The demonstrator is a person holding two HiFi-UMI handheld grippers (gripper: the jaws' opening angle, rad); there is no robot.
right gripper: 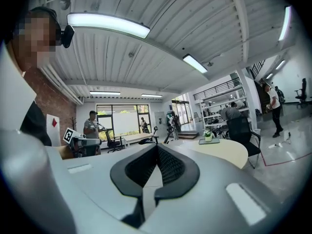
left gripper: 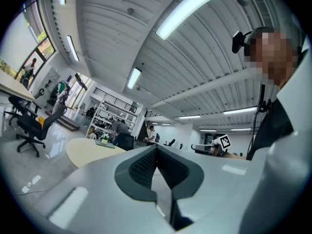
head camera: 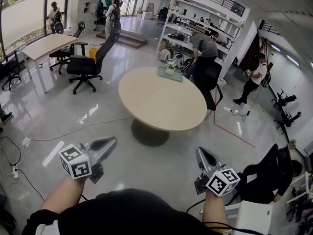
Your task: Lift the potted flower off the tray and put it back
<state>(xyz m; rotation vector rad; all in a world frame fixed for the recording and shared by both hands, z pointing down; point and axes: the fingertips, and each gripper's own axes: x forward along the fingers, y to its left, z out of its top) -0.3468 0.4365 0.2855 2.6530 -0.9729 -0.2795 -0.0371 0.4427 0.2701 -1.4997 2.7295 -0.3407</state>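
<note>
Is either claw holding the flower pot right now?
No, the left claw and right claw are empty; the potted flower stands on its tray.

The round counter (head camera: 161,106) is standing in the middle of the floor, well ahead of both tongs. The tray (head camera: 177,77) is lying at the counter's far edge, and the potted flower (head camera: 170,67) is sitting on it. The left tongs (head camera: 110,141) are hanging low on the left and the right tongs (head camera: 200,153) low on the right, each well apart from the counter. A shelving rack (head camera: 195,18) is standing behind the counter, an office chair (head camera: 87,65) is standing to its left, and another chair (head camera: 213,80) is sitting just beside its right edge.
</note>
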